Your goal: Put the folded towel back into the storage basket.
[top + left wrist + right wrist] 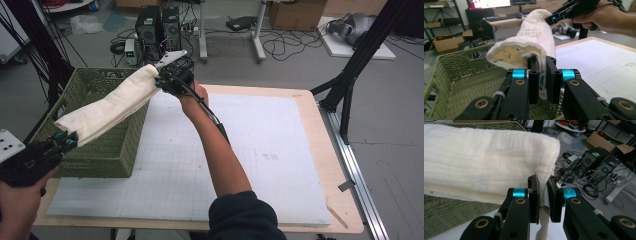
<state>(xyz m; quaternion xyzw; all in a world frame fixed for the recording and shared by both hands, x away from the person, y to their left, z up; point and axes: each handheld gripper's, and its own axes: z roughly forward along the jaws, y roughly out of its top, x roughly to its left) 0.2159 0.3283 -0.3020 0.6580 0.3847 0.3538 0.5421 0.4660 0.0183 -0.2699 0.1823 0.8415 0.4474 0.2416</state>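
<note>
Setting: a workshop with computer towers (159,27) and loose cables on the floor; a wooden table (320,150) topped by a white gridded mat (260,150).

Basket: a green woven basket (107,150) sits on the table's left side.

Cloth: a folded cream cloth (107,106) hangs in the air above the basket, stretched between both grippers. Its long axis runs from near-left, low, up to the far end over the basket's right rim.

Left gripper (541,86): jaws nearly closed, pinching the cloth's near, lower end.

Right gripper (543,200): jaws nearly closed on the far, higher corner, a strip of fabric dangling below them.

Judgement: the basket lies directly beneath the cloth, so lowering looks likely.
</note>
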